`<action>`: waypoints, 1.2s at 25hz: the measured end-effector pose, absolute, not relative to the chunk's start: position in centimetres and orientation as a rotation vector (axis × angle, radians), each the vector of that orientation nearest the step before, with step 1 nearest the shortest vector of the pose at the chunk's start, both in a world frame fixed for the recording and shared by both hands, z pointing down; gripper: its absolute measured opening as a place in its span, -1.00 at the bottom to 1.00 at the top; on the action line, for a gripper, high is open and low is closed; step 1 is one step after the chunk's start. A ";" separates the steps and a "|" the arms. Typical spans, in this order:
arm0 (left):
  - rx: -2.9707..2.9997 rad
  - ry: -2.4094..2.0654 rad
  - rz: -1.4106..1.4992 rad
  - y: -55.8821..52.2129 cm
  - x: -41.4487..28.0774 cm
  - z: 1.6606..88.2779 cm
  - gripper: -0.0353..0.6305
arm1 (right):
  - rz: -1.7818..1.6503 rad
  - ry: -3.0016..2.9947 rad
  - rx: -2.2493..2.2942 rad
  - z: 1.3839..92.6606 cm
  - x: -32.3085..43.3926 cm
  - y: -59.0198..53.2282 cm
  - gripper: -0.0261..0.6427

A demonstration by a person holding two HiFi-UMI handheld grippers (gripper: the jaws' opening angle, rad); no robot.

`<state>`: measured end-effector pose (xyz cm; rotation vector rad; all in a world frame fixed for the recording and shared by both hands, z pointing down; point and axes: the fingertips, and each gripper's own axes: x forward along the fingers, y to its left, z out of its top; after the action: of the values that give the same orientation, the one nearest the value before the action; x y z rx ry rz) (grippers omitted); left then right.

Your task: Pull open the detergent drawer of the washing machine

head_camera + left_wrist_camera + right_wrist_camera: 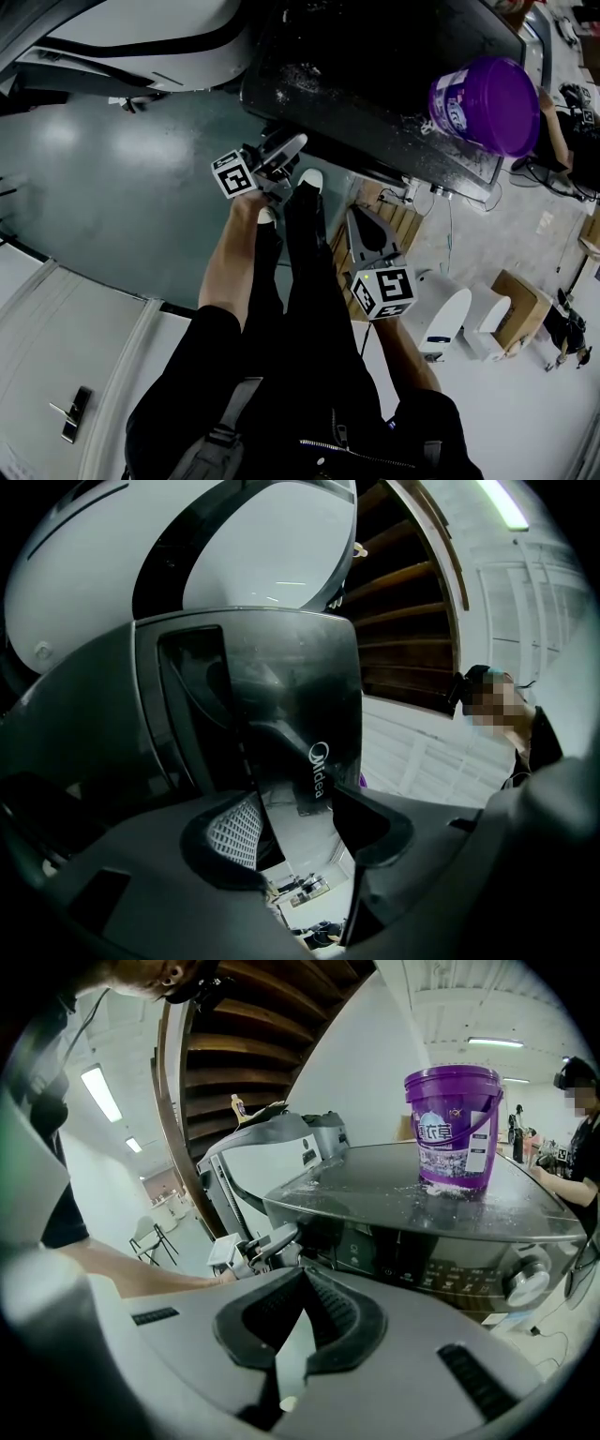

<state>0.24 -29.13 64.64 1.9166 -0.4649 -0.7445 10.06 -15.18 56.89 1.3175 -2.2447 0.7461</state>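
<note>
The dark washing machine (375, 66) stands ahead of me, with its control panel (422, 1246) in the right gripper view. My left gripper (284, 150) is up at the machine's top left front corner. In the left gripper view the glossy black detergent drawer front (281, 696), printed with a brand name, lies between the two pads (234, 832). The left gripper (300, 832) has its jaws apart around that panel, and I see no firm pinch. My right gripper (359, 217) hangs lower, away from the machine, its tips (302, 1279) together on nothing. The right gripper view also catches the left gripper (267, 1241) at the drawer corner.
A purple bucket (483, 103) stands on the machine's wet, speckled lid (403, 1194). A round knob (527, 1279) sits at the panel's right. A large white curved casing (141, 37) is at the left. A cardboard box (520, 305) and white items (445, 323) lie on the floor at the right. A person (581, 1147) stands at the far right.
</note>
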 end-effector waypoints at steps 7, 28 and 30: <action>1.943 -0.428 -0.703 -26.7 -0.3 64.5 -0.25 | 0.757 -2.242 1.310 57.3 9.7 -15.1 -0.91; 1.918 -0.394 -0.647 -24.2 -0.9 64.7 -0.25 | 0.741 -2.278 1.361 56.0 8.8 -14.3 -0.91; 1.912 -0.393 -0.643 -23.8 -1.0 64.7 -0.24 | 0.735 -2.285 1.369 55.7 8.8 -14.5 -0.91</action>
<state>-1.00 -23.79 64.71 1.9124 -0.3930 -0.6428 8.83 -14.53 55.73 1.3689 -2.2852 0.7353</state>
